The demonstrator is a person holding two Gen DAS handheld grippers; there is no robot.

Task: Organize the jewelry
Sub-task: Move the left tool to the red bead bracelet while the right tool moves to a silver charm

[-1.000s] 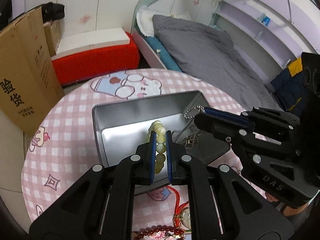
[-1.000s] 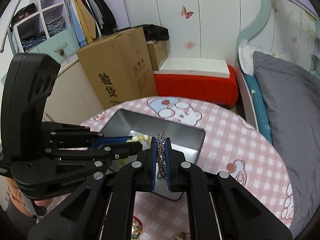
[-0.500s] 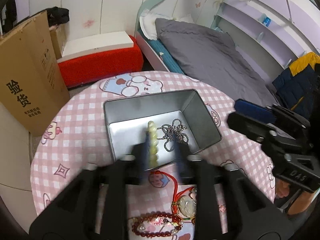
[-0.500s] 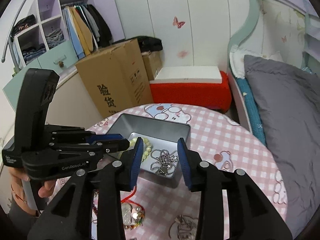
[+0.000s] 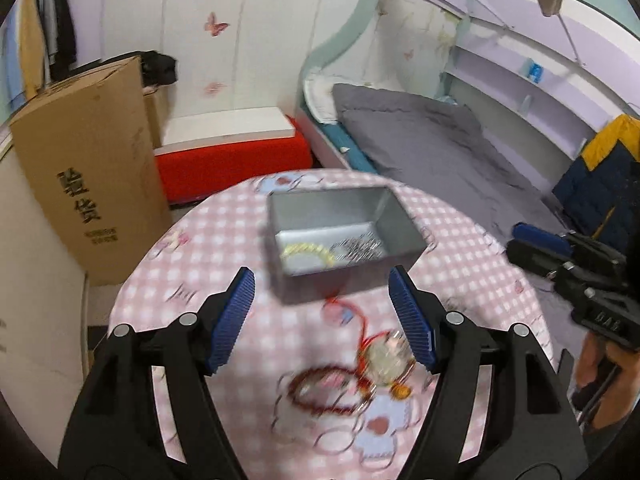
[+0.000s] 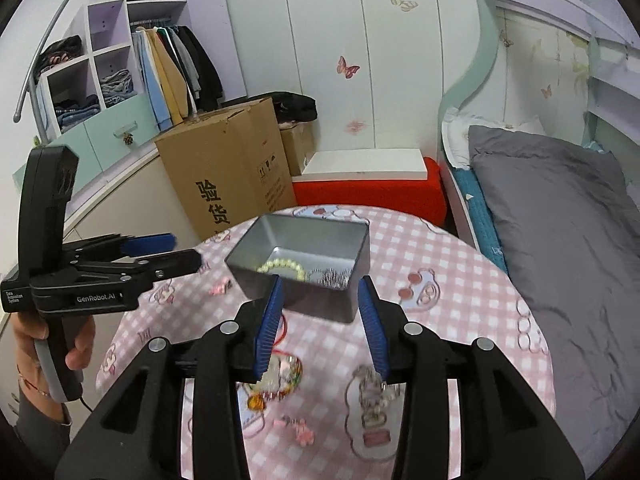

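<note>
Jewelry, seemingly unobstructed, near tin

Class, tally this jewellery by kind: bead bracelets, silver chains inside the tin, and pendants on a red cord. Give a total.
Bead bracelets: 2, a pale one in the tin and a dark red one on the table
Silver chains in the tin: 1
Pendants on red cord: 1
Total: 4

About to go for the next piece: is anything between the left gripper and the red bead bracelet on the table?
Nothing visible. The left gripper is open and empty, its jaws having just opened, and the red bead bracelet lies on bare tablecloth just below it. The round pendant on a red cord lies close beside it, near the gripper's right finger.
</note>
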